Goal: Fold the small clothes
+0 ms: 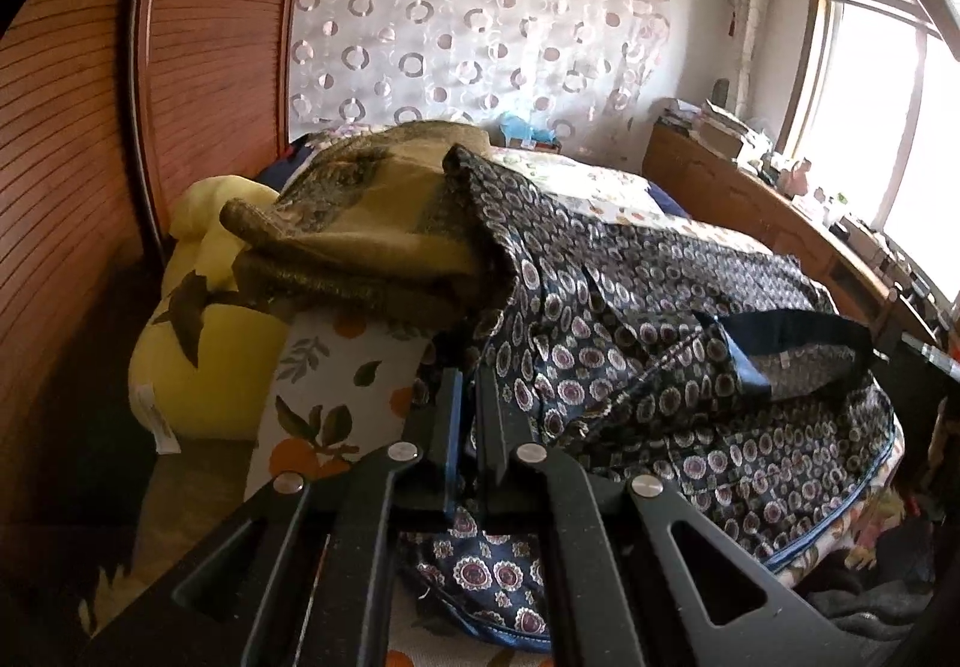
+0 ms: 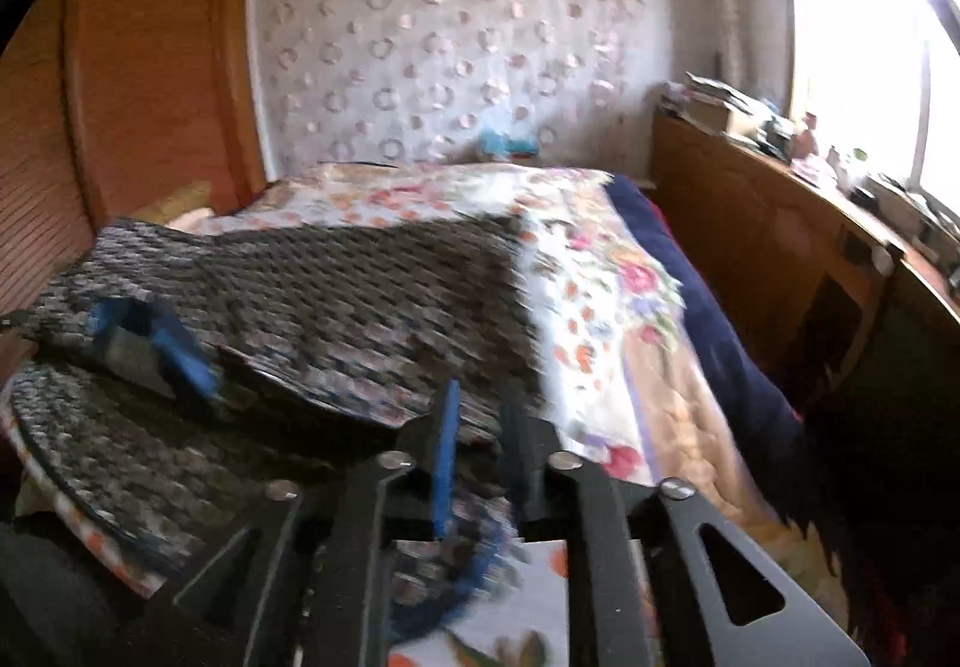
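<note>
A dark navy garment with round floral medallions lies spread on the bed, with a navy collar band on top. My left gripper is shut on its near left edge. In the right wrist view the same garment is blurred, its blue collar at the left. My right gripper is shut on the garment's near right hem, with blue-trimmed cloth bunched between the fingers.
A folded olive blanket and a yellow pillow lie at the left by the wooden wardrobe. The floral bedspread covers the bed. A cluttered wooden sideboard runs under the window at the right.
</note>
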`<state>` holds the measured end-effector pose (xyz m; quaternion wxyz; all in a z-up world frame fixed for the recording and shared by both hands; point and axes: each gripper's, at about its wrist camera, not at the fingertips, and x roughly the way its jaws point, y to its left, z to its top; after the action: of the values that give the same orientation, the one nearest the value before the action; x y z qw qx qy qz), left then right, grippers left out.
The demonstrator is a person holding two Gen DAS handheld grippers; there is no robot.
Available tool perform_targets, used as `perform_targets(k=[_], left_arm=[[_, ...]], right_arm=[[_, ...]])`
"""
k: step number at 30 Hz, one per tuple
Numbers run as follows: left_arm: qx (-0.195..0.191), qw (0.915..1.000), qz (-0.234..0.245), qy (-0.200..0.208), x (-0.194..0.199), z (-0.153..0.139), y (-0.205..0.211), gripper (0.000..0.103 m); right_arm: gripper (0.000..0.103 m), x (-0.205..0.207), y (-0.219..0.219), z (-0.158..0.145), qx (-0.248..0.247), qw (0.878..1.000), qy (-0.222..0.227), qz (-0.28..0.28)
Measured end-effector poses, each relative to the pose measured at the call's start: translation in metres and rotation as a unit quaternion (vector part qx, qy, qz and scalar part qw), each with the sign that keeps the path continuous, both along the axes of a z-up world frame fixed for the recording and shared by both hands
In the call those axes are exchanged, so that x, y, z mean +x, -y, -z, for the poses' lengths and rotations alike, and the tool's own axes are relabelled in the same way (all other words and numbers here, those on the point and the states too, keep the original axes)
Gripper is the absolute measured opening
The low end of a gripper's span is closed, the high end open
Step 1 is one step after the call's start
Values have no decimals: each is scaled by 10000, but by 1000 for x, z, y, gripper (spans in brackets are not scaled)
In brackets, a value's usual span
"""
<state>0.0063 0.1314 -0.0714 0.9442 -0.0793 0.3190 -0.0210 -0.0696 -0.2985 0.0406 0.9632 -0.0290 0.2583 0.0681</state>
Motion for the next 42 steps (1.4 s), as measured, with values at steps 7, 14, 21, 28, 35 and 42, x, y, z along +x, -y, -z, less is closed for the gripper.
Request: perform_targets(k=[7, 14, 21, 28, 35, 42], left_arm=[[104, 9997, 1, -219, 0, 13, -2, 3], [74, 9994, -65, -332, -2, 21, -9, 3], [64, 9995, -84, -303, -5, 19, -10, 3], [1, 9998, -92, -167, -5, 8, -8, 24], [24, 9999, -15, -112, -3, 6, -3, 46], [106, 9995, -36, -303, 4, 19, 0, 46]], right_arm=[[30, 30, -60, -15, -97, 9969, 122, -769], [30, 78, -110, 2, -192, 9881, -565, -1416], [30, 64, -115, 15, -151, 9776, -998, -1845], [30, 33, -91, 31, -129, 9770, -1222, -1744], [31, 14, -64, 23, -81, 9856, -1037, -1336], [50, 14, -9, 9, -219, 9965, -722, -362]])
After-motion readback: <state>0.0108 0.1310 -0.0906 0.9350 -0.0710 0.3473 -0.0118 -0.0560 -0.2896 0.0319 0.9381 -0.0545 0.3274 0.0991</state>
